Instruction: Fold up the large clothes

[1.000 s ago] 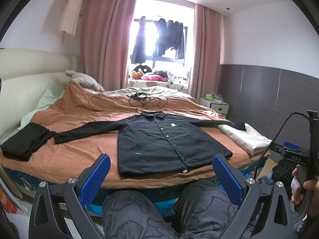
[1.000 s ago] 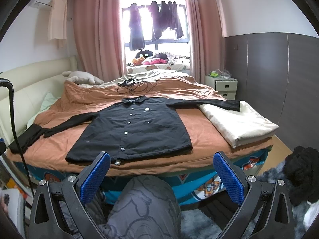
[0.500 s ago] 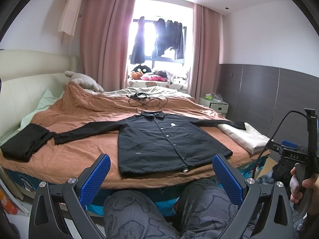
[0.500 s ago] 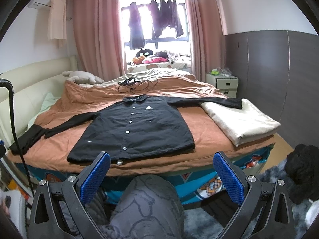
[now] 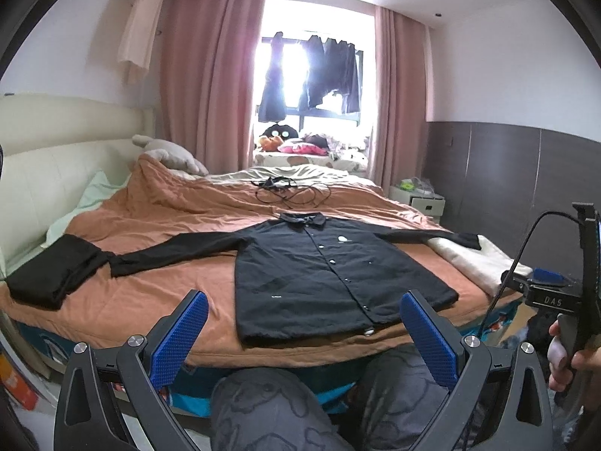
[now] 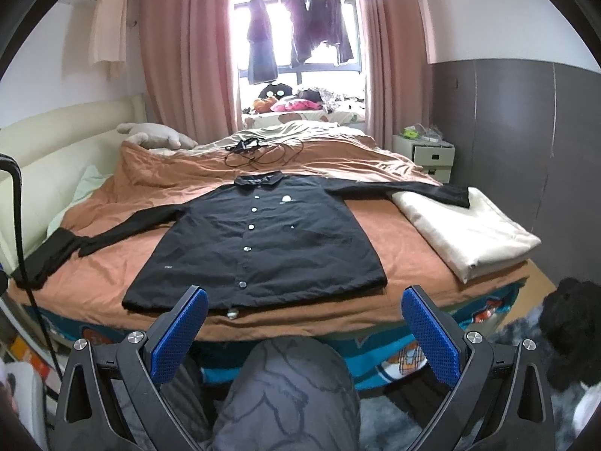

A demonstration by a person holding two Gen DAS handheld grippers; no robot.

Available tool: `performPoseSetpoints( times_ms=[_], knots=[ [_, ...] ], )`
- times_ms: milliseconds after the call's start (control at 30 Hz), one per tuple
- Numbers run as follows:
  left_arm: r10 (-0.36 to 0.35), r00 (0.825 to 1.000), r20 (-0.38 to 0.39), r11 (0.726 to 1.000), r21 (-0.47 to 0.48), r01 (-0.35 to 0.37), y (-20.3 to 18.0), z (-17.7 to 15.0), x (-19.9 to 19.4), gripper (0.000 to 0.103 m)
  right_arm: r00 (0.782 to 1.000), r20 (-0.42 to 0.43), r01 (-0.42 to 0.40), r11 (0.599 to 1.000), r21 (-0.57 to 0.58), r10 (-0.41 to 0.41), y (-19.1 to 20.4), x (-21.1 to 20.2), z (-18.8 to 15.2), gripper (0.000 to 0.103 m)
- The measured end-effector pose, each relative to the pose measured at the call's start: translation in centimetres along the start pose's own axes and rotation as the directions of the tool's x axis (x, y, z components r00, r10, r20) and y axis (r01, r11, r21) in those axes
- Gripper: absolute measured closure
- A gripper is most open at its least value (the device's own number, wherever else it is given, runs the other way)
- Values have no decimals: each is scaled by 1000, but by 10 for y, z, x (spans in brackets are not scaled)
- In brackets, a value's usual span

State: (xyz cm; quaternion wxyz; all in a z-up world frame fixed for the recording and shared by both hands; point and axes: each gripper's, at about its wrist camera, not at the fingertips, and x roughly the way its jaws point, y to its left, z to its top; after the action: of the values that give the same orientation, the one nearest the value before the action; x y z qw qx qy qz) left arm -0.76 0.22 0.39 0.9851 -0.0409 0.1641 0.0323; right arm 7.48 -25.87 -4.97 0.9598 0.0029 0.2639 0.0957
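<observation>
Little has changed: both views have only crept closer to the bed's near edge. Left gripper and right gripper gape wide, empty. Black jacket lies flat, sleeves spread, unfolded.

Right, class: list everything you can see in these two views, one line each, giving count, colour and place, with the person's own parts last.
Button-up long-sleeved jacket: one, black, spread flat on the bed, sleeves out.
Quilted bed cover: one, rust-orange, under the jacket.
Folded blanket: one, cream, bed's right edge, under a sleeve cuff.
Folded garment: one, black, bed's left edge.
Tangled cable: one, black, beyond the collar.
Plush toy: one, beige, by the headboard.
Nightstand: one, white, right of the bed.
Hanging clothes: several, dark, at the window.
Curtains: two, pink, flanking the window.
Left hand-held gripper: blue pads, open.
Right hand-held gripper: blue pads, open.
Knees: grey patterned trousers, below.
</observation>
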Motion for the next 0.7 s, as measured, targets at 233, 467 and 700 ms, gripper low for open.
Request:
performPoseSetpoints(
  times_ms=[233,467,700],
  knots=[
    [22,999,-26,1000,-13,-23,14,0,29,1,1000,-10,9,999,-33,-9,17,32,11,0],
    [63,995,-74,998,-5,-64,26,5,61,1,999,-43,-22,999,-28,21,20,65,21,0],
    [92,988,-127,992,-73,-101,55,15,94,1,998,-61,-17,999,-28,15,20,100,37,0]
  ],
)
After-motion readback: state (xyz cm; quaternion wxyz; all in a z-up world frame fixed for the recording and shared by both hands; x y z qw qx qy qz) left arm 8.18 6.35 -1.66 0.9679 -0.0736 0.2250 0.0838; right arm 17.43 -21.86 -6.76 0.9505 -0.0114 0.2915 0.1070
